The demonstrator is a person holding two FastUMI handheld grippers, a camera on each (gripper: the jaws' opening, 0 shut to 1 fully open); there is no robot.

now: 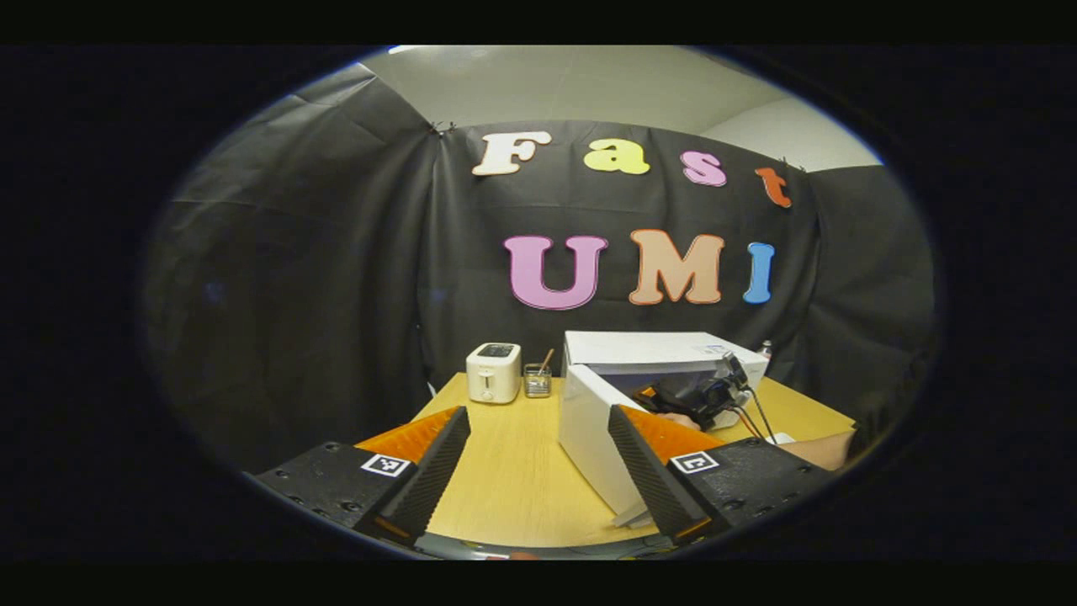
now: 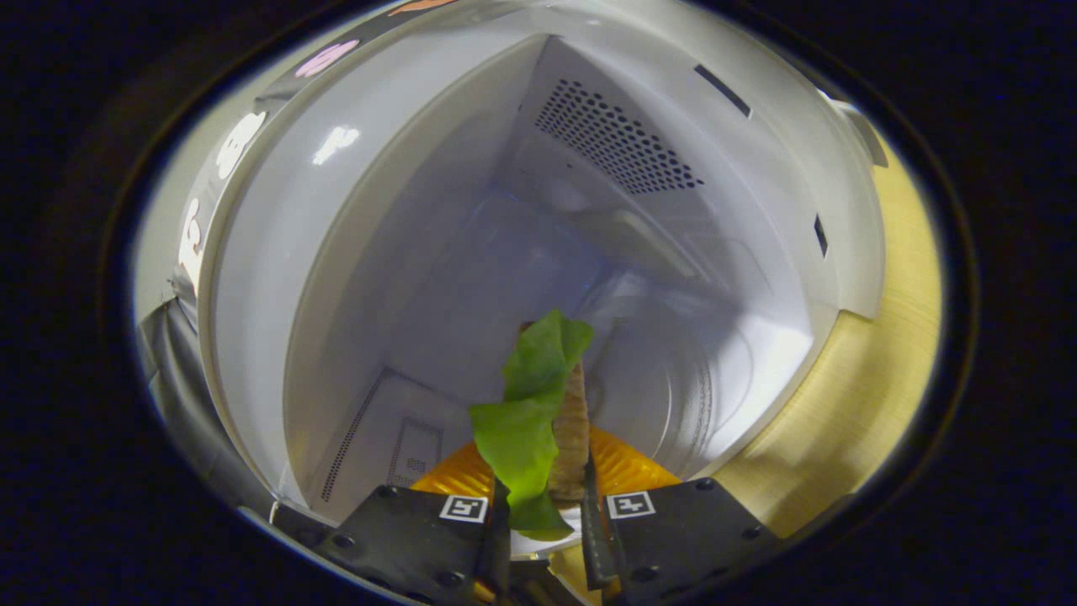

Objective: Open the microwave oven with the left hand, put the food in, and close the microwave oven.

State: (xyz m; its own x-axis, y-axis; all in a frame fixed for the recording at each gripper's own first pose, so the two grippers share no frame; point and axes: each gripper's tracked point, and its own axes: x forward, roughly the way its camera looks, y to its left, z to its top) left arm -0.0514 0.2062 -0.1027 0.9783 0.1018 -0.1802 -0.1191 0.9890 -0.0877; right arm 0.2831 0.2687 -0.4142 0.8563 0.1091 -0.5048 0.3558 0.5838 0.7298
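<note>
The right tool (image 2: 543,505) is gripping the food (image 2: 538,412) inside the microwave oven (image 1: 665,353), door (image 1: 589,438) hanging open; the left tool (image 1: 538,471) is hovering spread, empty, over the surface (image 1: 513,480)

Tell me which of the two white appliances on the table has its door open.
The microwave, the larger box on the right, has its door swung open. The small toaster to its left has no door, only slots on top.

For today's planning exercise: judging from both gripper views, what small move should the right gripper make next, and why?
Probably lower and release. The right gripper holds the food at the open microwave cavity, door swung out; the left gripper waits open.
</note>
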